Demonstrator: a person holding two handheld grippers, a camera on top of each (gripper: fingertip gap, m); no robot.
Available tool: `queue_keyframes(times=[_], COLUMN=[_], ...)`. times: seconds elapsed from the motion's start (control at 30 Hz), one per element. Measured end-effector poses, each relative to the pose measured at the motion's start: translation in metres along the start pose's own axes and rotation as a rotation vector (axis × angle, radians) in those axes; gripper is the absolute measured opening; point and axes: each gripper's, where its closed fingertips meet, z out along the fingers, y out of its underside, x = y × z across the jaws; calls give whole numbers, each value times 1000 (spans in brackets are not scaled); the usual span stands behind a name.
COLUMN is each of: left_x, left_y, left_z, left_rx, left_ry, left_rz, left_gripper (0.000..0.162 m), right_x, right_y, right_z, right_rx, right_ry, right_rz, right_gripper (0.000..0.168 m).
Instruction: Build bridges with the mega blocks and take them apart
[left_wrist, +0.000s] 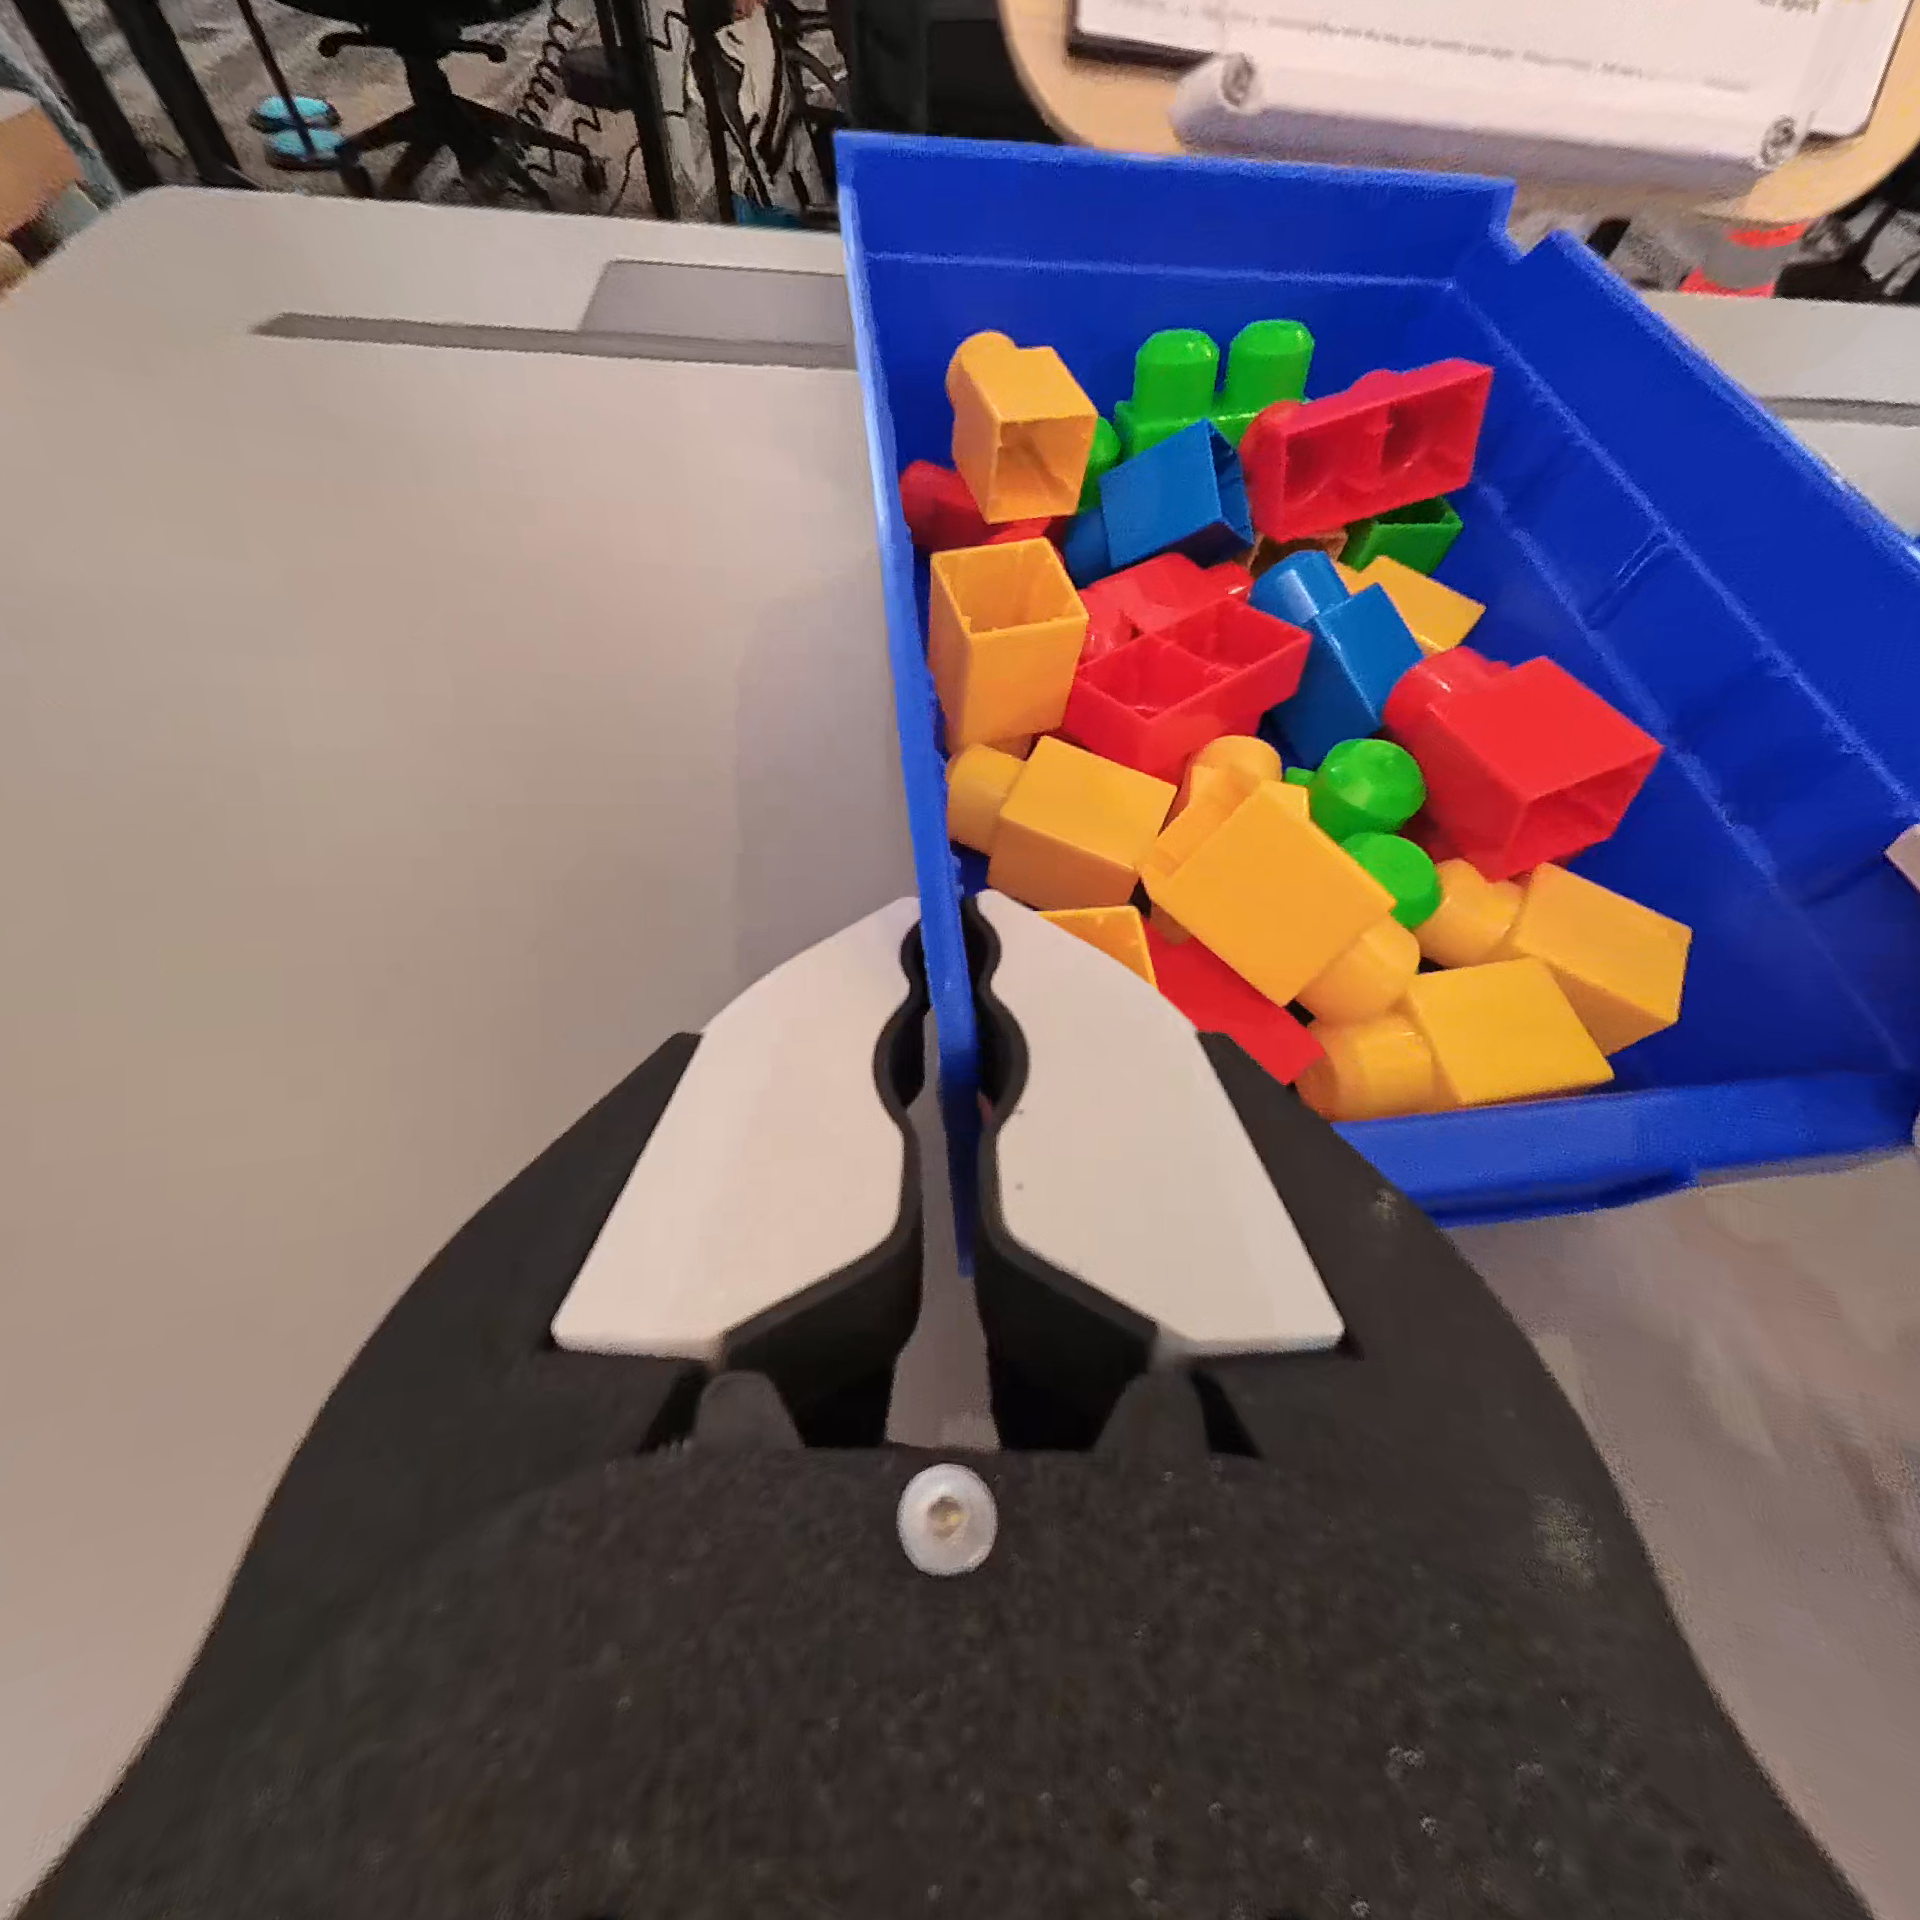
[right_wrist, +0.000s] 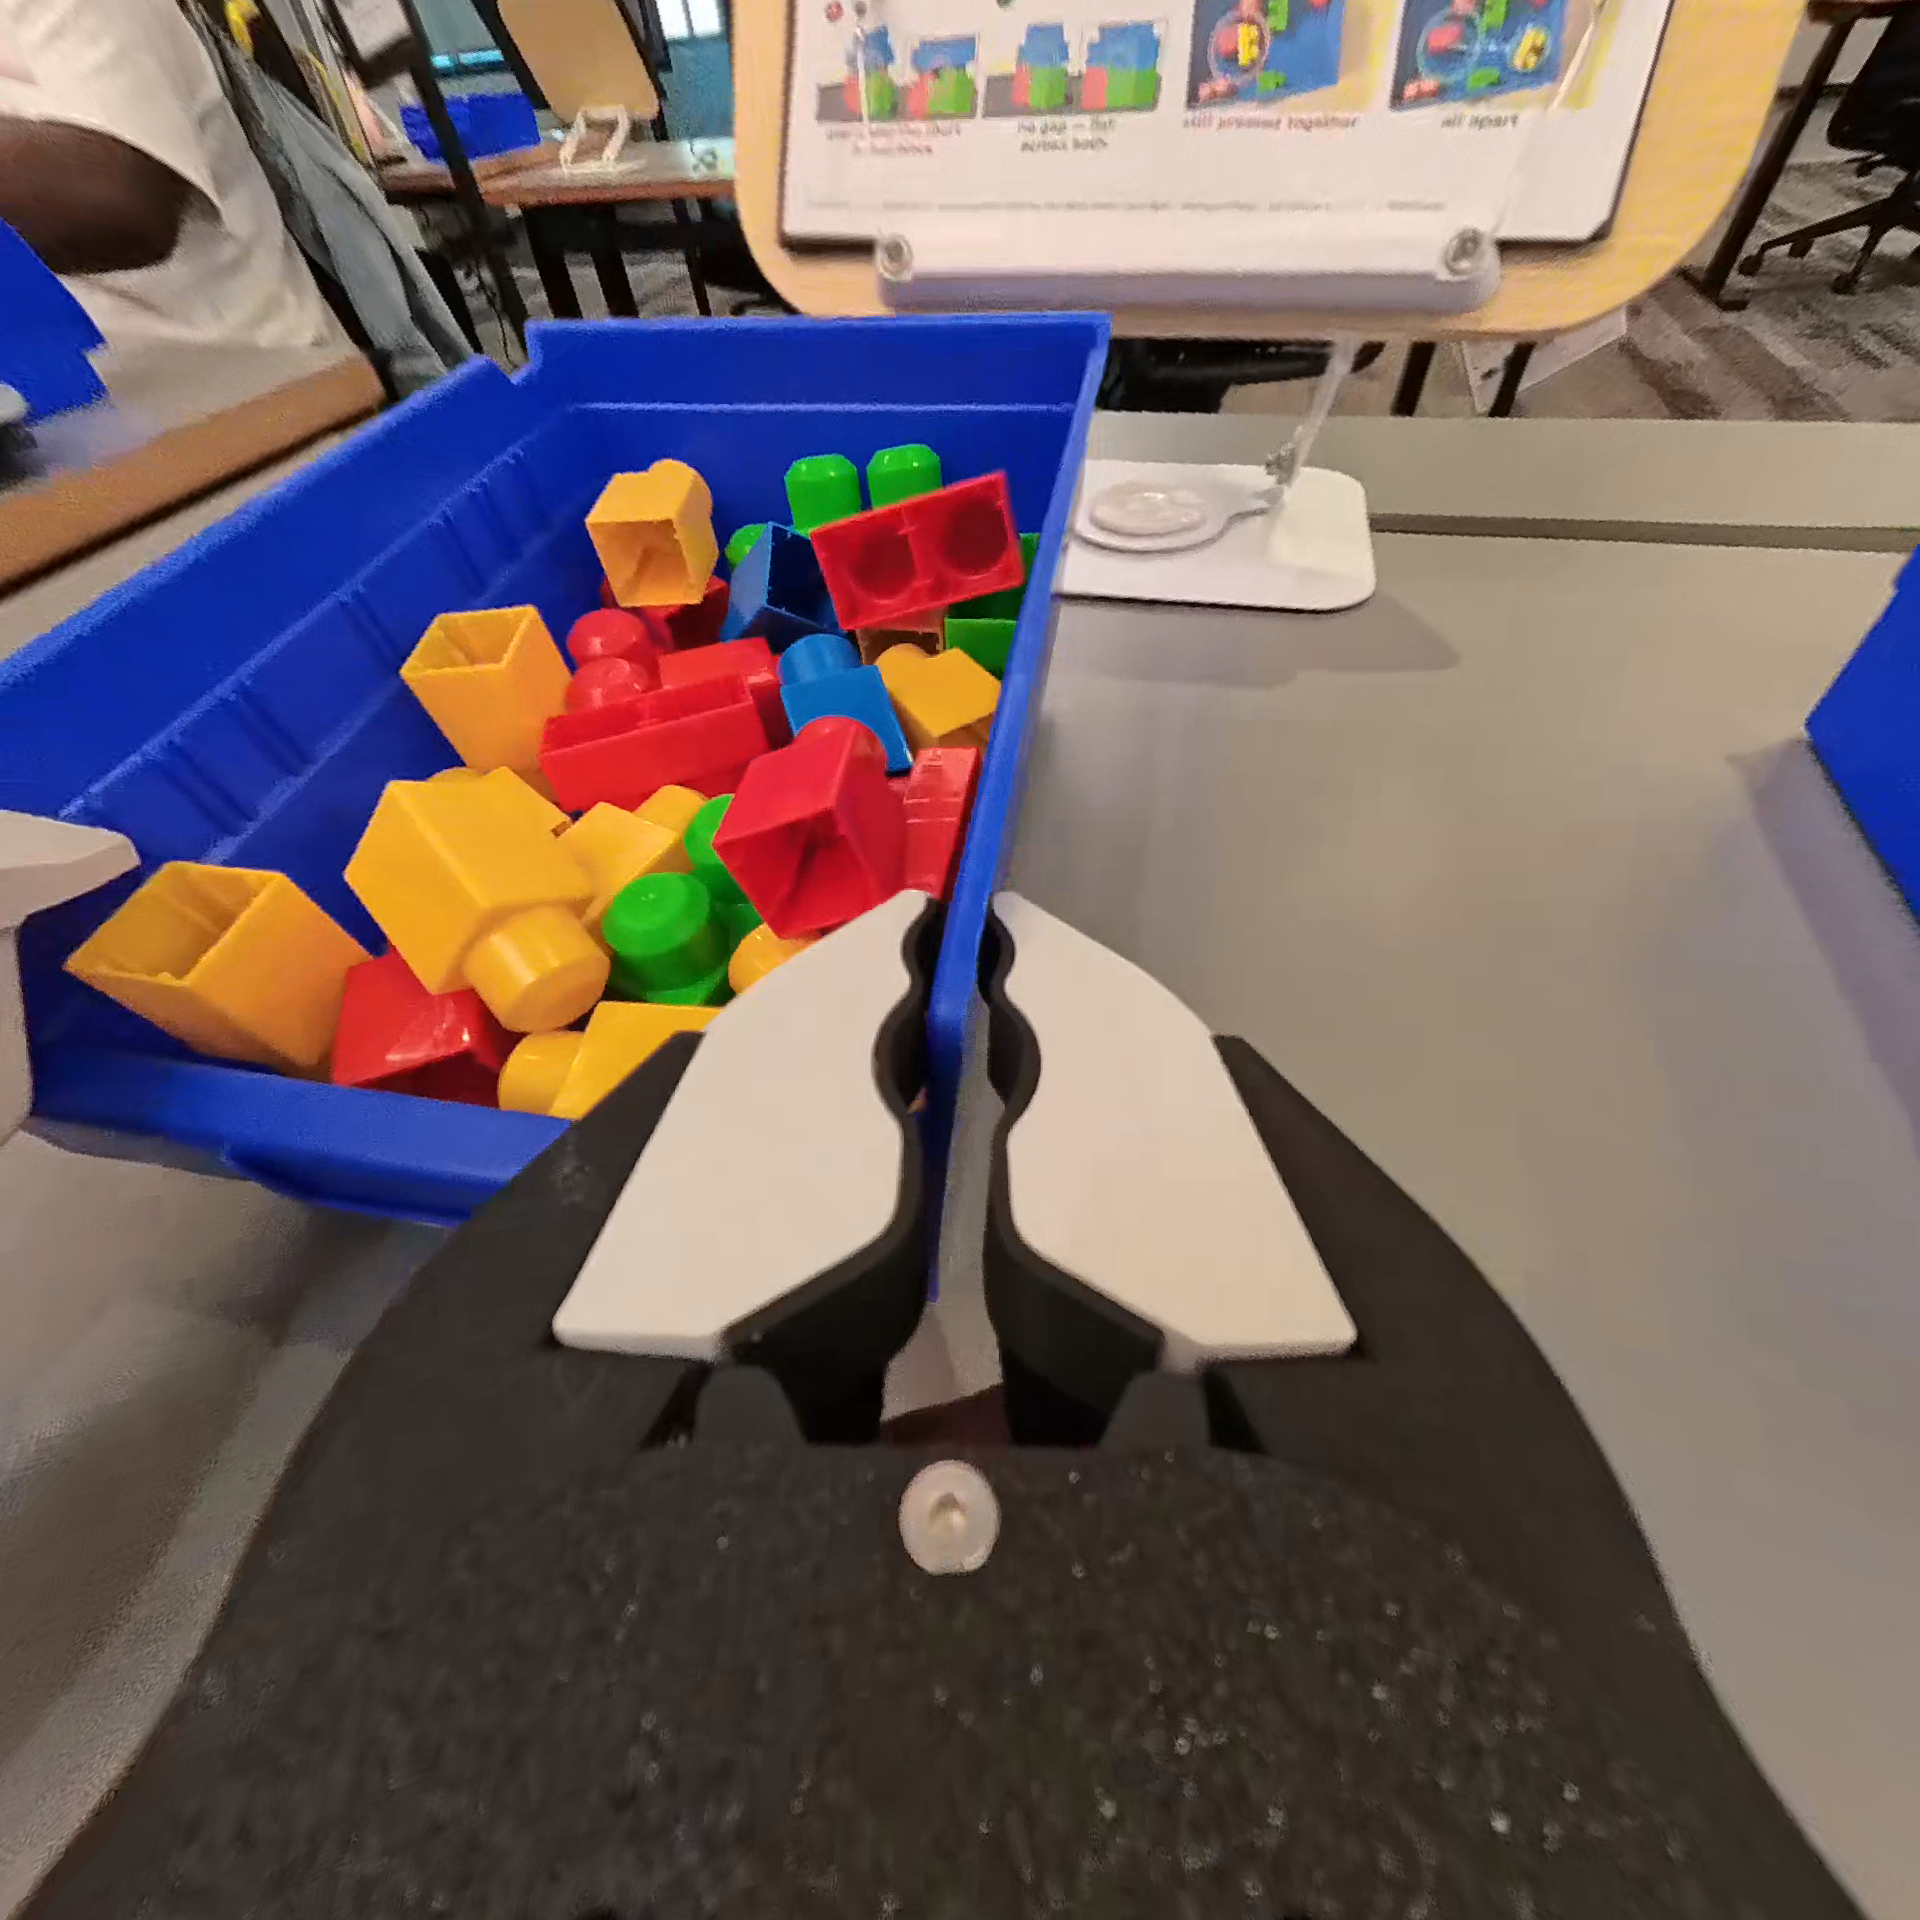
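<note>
Your left gripper (left_wrist: 948, 935) is clenched on the left wall of the blue bin (left_wrist: 1621, 582): one pale, smooth finger sits outside the thin plastic wall, the other inside, and the wavy black pads press it from both sides. Your right gripper (right_wrist: 961, 920) grips the opposite, right wall of the same bin (right_wrist: 260, 665) in the same way, one finger inside and one outside. Both grippers reach forward and slightly downward along the wall's length, their rough, grainy black bodies filling the lower part of each view.

Just beyond your inner fingers, the mega blocks (left_wrist: 1268, 727) lie in a loose heap inside the bin: glossy, hard plastic pieces in yellow, red, green and blue, squarish with round studs, many tipped over so their hollow undersides show. In the right wrist view the heap (right_wrist: 665, 790) sits to the left of your fingers, against the wall you hold.

The bin has ribbed inner walls and a notched rim. Under it is a smooth grey table (left_wrist: 416, 727). Past your right fingertips, ahead on the table, a white stand (right_wrist: 1226, 540) carries a wooden board with an illustrated sheet (right_wrist: 1195, 114).
</note>
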Motion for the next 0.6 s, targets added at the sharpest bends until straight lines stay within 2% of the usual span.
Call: queue_keyframes(times=[0.3, 0.47, 0.6], left_x=[-101, -164, -205], left_y=[-23, -29, -27], left_z=[-21, -15, -4], left_rx=[18, -16, -64], left_ry=[-127, -131, -122], left_rz=[-8, 14, 20], left_gripper=[4, 4, 4], right_x=[-102, -161, -198], right_y=[-27, -27, -13], right_z=[27, 45, 65], right_rx=[29, 6, -53], right_ry=[-47, -60, -66], right_rz=[38, 34, 26], right_gripper=[6, 9, 11])
